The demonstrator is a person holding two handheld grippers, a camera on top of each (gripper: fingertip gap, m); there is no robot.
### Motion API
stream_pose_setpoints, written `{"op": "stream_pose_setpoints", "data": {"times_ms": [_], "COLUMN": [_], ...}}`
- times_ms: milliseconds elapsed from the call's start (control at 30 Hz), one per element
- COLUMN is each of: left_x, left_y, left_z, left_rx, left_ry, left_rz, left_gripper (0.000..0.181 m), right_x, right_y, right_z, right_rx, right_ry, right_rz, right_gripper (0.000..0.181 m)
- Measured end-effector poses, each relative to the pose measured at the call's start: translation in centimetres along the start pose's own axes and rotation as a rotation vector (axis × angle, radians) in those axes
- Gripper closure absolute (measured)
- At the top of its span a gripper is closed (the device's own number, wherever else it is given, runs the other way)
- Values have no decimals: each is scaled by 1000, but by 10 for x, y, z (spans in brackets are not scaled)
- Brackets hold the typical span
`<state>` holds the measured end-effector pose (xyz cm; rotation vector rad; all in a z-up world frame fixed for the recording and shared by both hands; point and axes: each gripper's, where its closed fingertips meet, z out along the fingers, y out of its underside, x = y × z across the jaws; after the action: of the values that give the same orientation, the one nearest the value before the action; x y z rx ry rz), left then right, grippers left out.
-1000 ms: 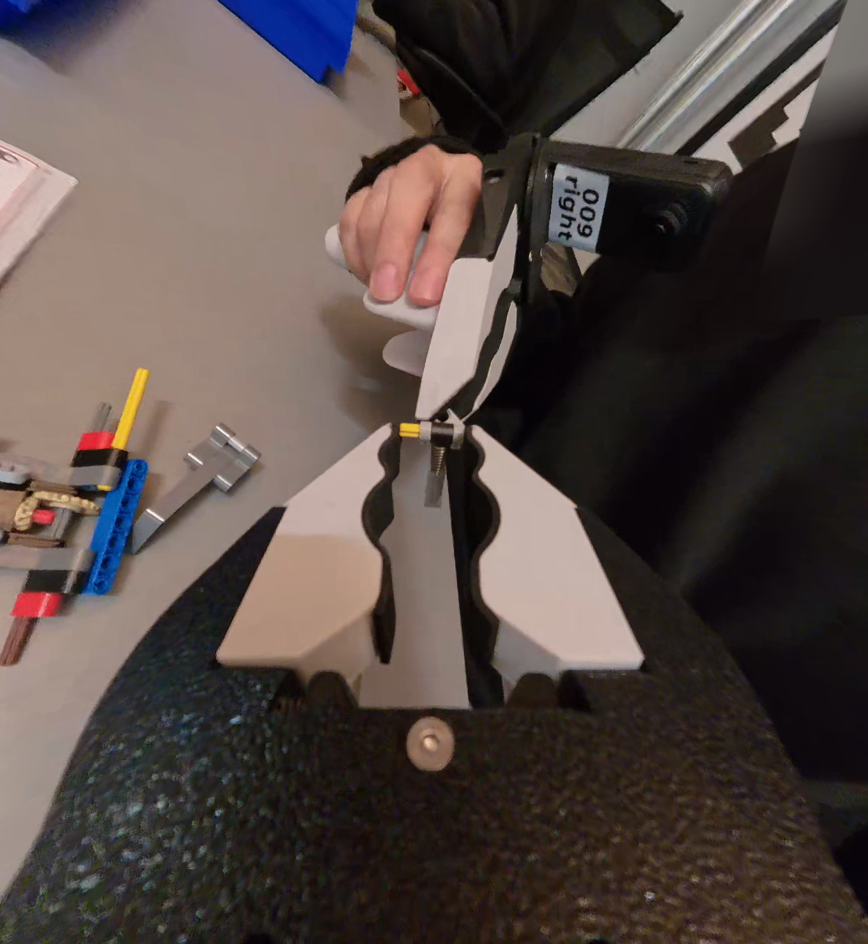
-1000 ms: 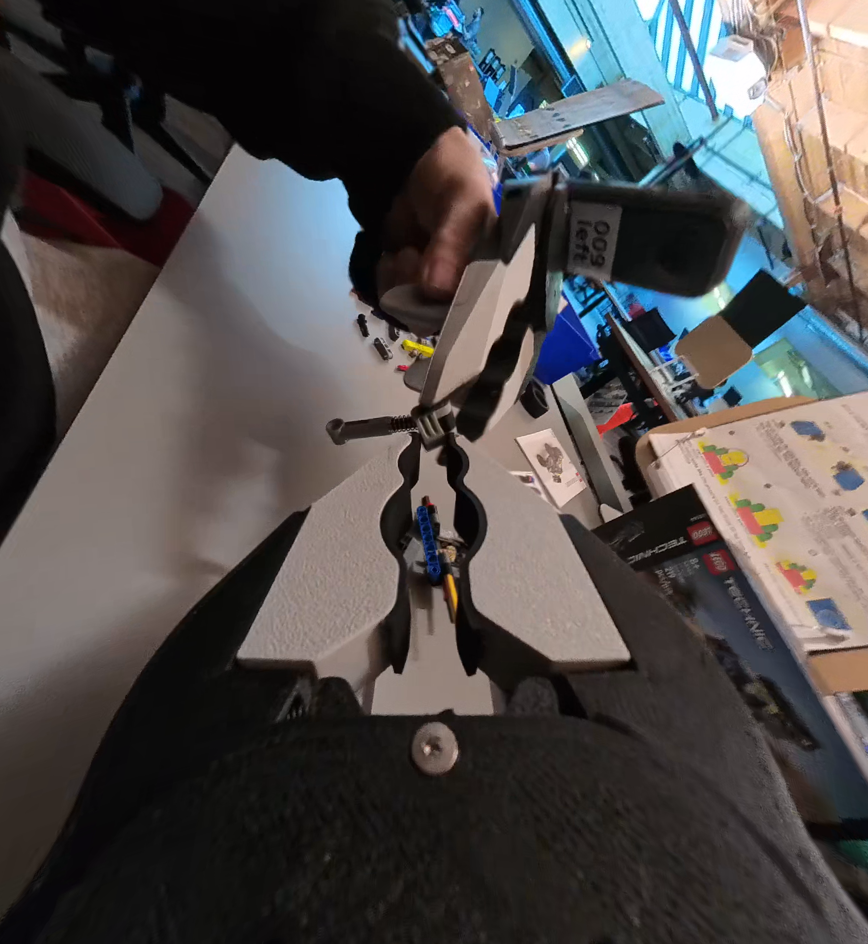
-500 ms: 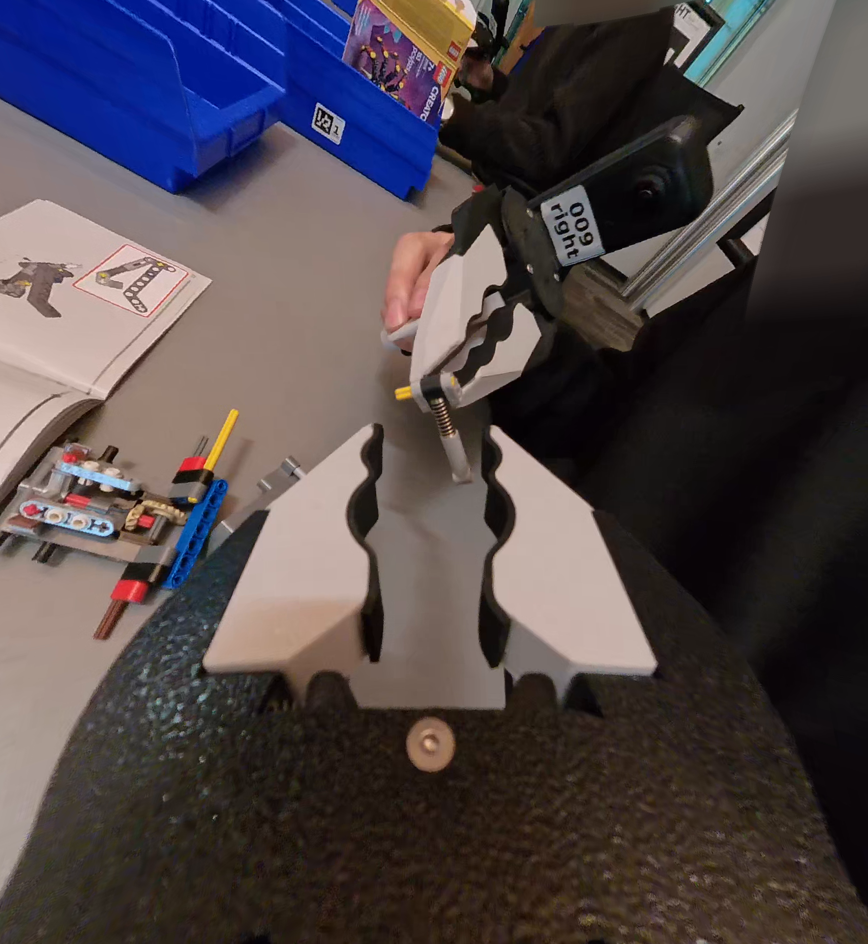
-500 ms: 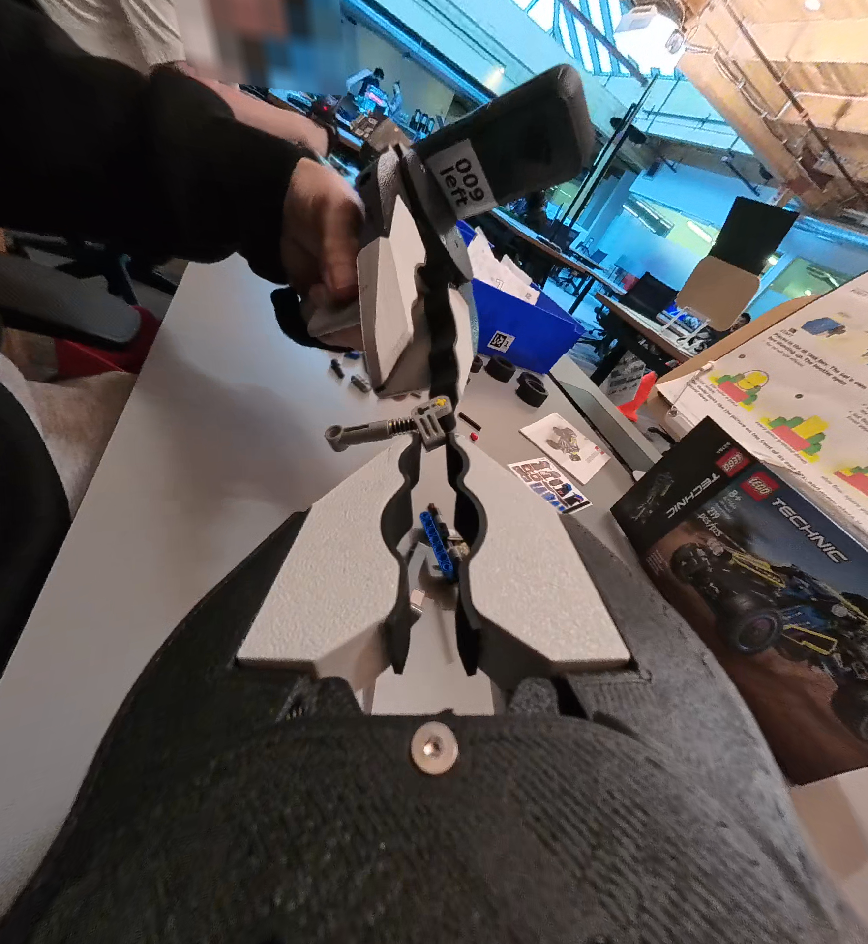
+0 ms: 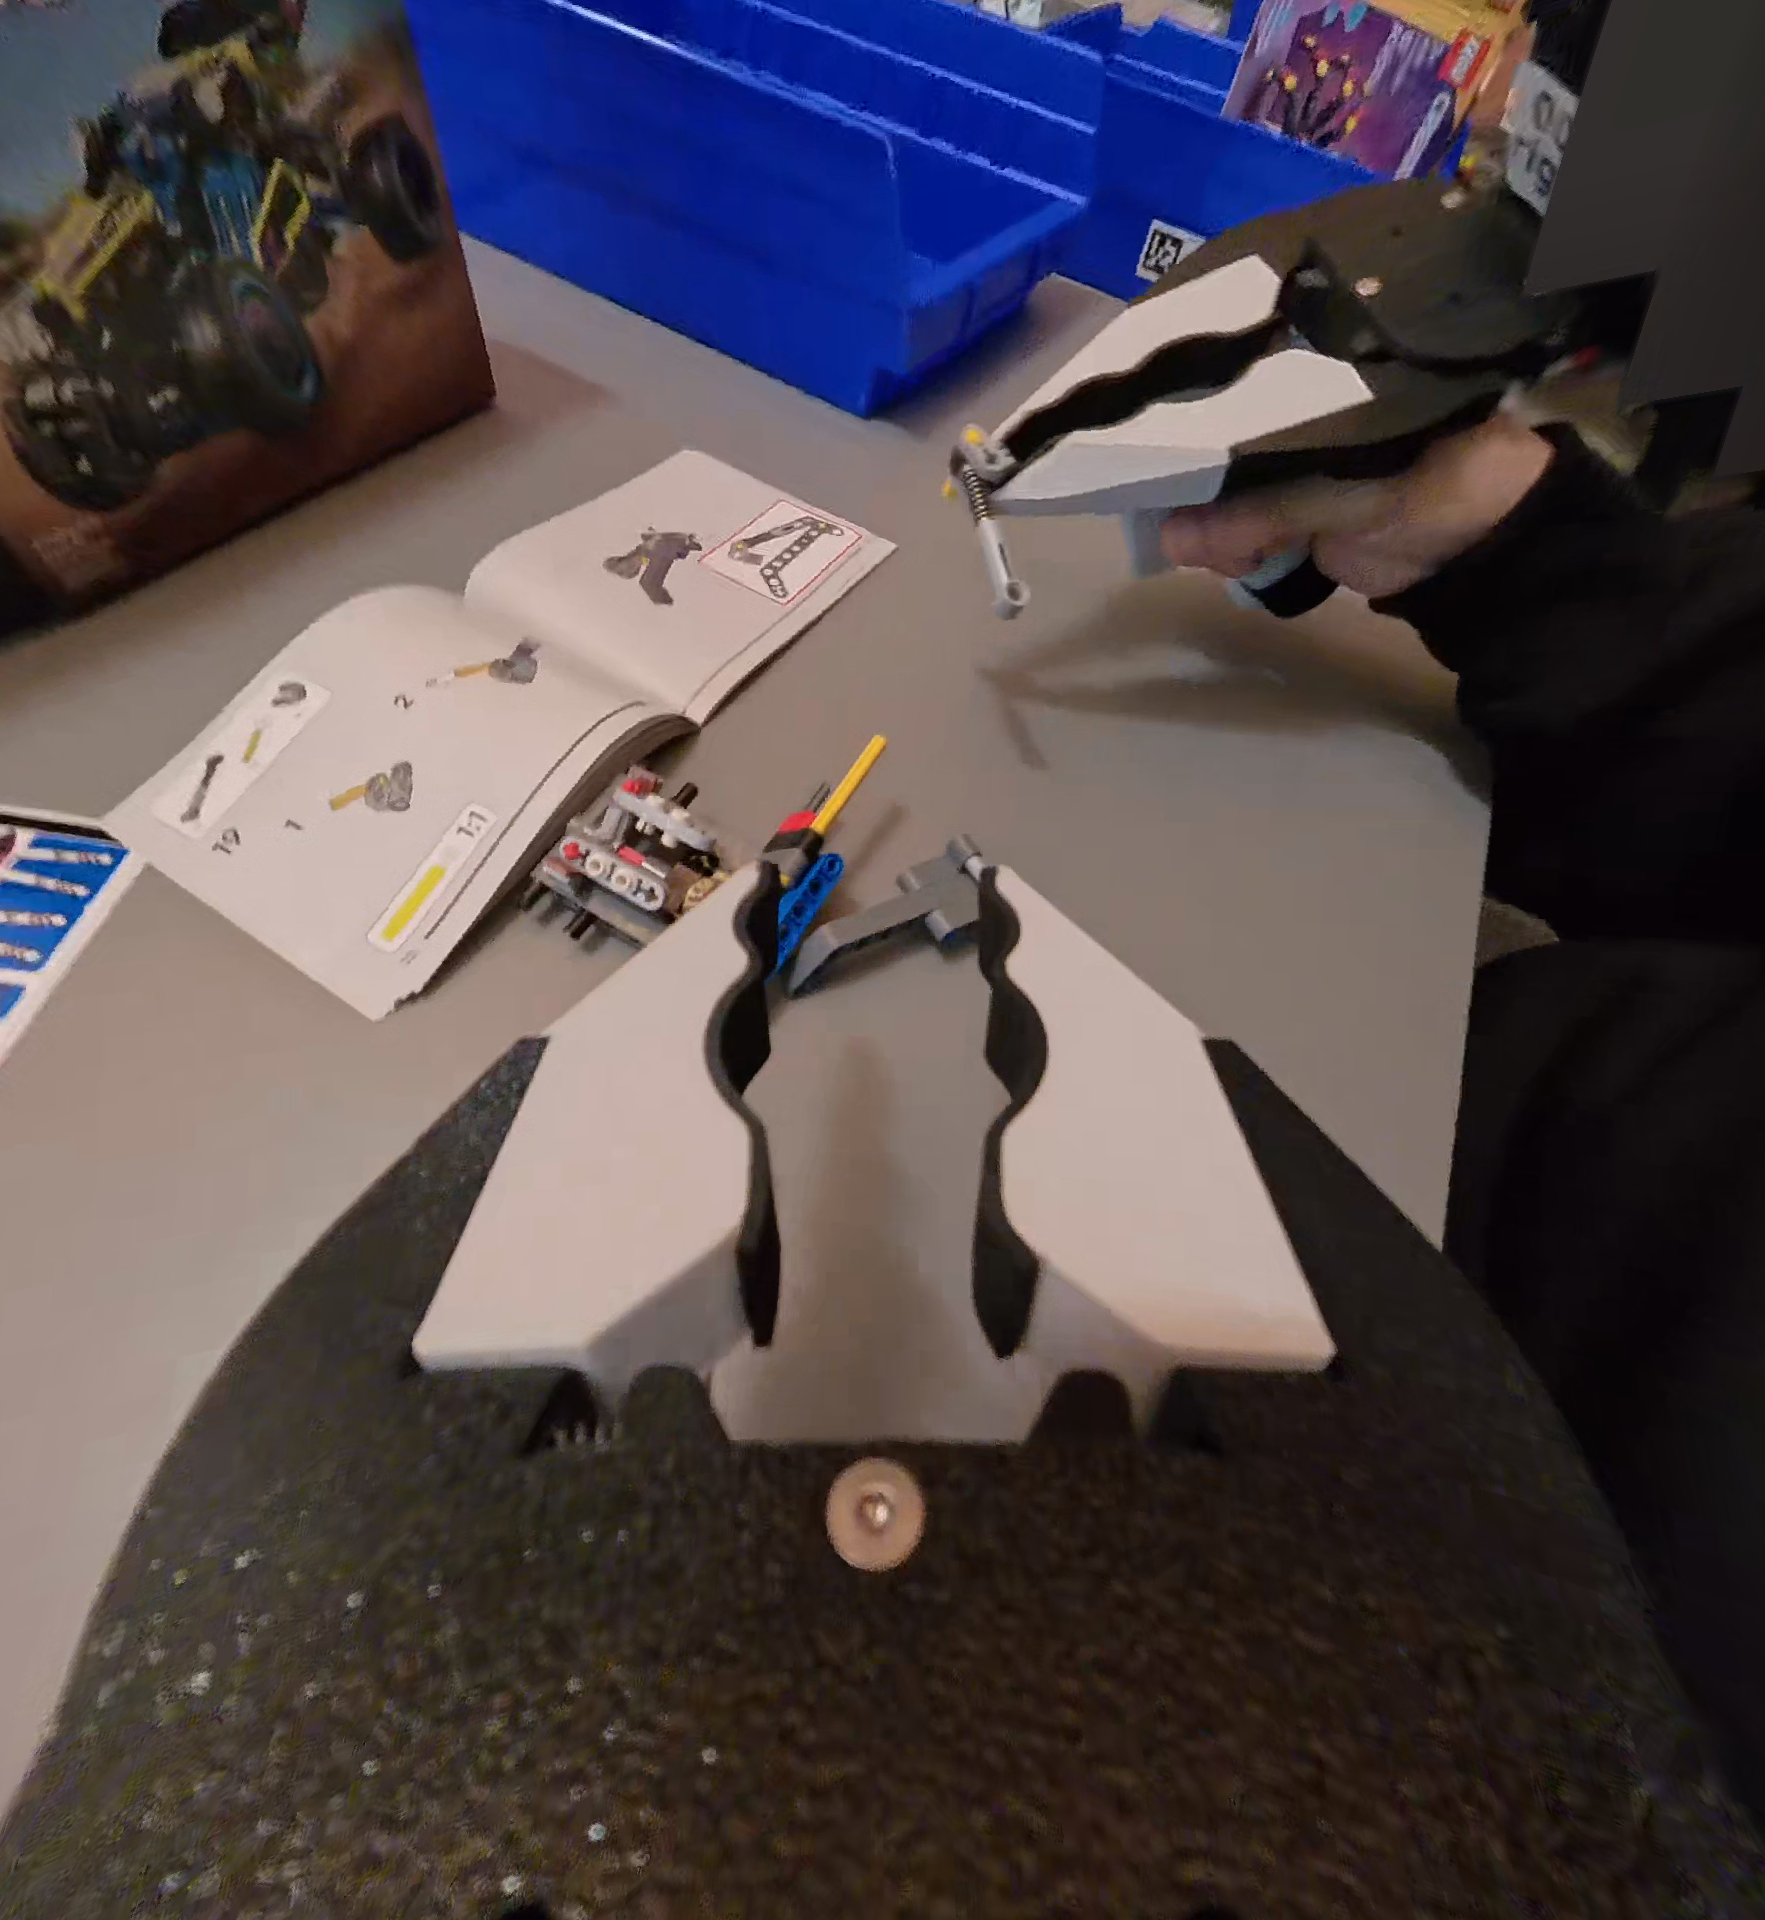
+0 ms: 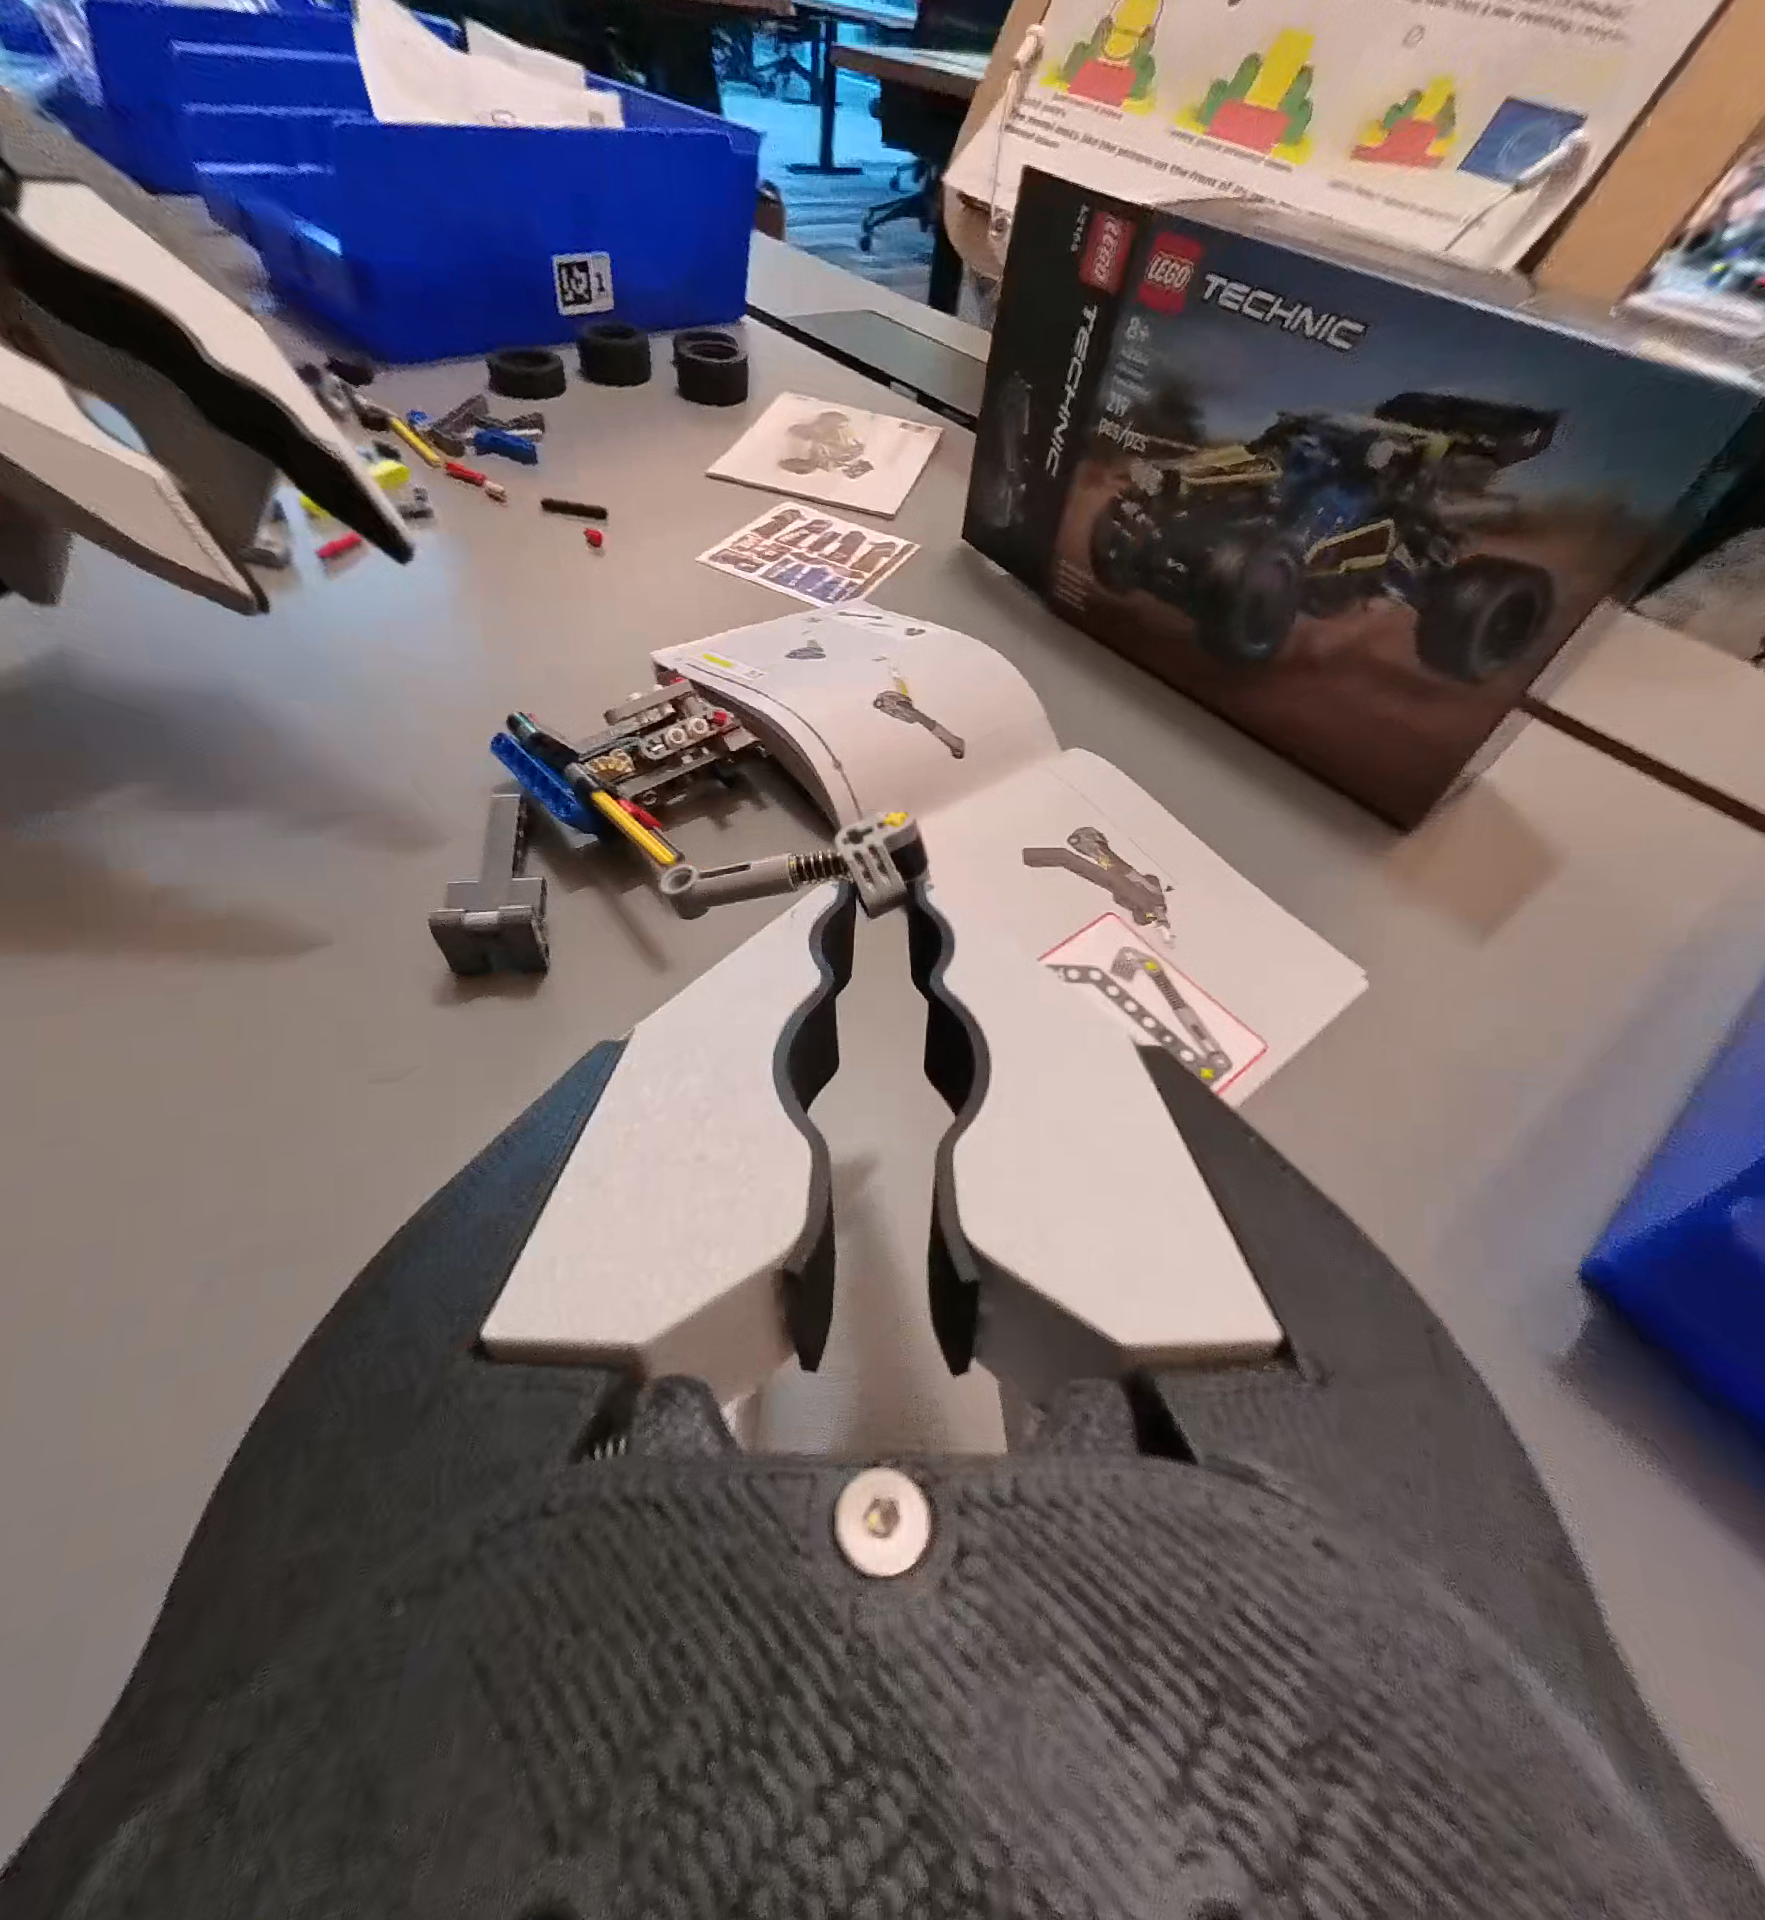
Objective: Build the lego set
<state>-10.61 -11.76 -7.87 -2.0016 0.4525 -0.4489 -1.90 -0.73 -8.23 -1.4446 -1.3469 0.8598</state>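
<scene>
Shock absorber [image 6: 795, 871] sits pinched in my right gripper [image 6: 876, 896], rod pointing nine o'clock toward the chassis [image 6: 639, 753] for mating; left gripper [image 5: 873, 894] gapes wide, empty.

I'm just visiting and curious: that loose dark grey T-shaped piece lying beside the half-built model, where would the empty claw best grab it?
Probably the long stem of the grey T-shaped piece, taken from above by the open left claw. The stem lies flat on the table with bare space either side, while the wider crossbar end looks harder to span.
</scene>
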Motion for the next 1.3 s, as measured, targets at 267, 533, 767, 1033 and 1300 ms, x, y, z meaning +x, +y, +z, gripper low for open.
{"op": "stream_pose_setpoints", "data": {"times_ms": [267, 533, 767, 1033, 1300], "left_x": [23, 22, 16, 10, 7], "left_y": [-26, -28, -27, -24, -26], "left_z": [30, 65, 63, 58, 50], "left_rx": [16, -45, -52, -62, -48], "left_ry": [-96, -209, -280, -313, -346], "left_rz": [236, 299, 310, 310, 349], "left_gripper": [146, 151, 153, 172, 176], "right_x": [2, -19, -48, -53, -60], "right_y": [1, -10, -24, -25, -34], "right_z": [8, 21, 34, 35, 29], "right_rx": [35, 65, 110, 113, 177], "right_ry": [0, -53, -120, -147, -203], "right_rz": [130, 205, 235, 235, 159], "right_gripper": [174, 173, 174, 174, 174]}}
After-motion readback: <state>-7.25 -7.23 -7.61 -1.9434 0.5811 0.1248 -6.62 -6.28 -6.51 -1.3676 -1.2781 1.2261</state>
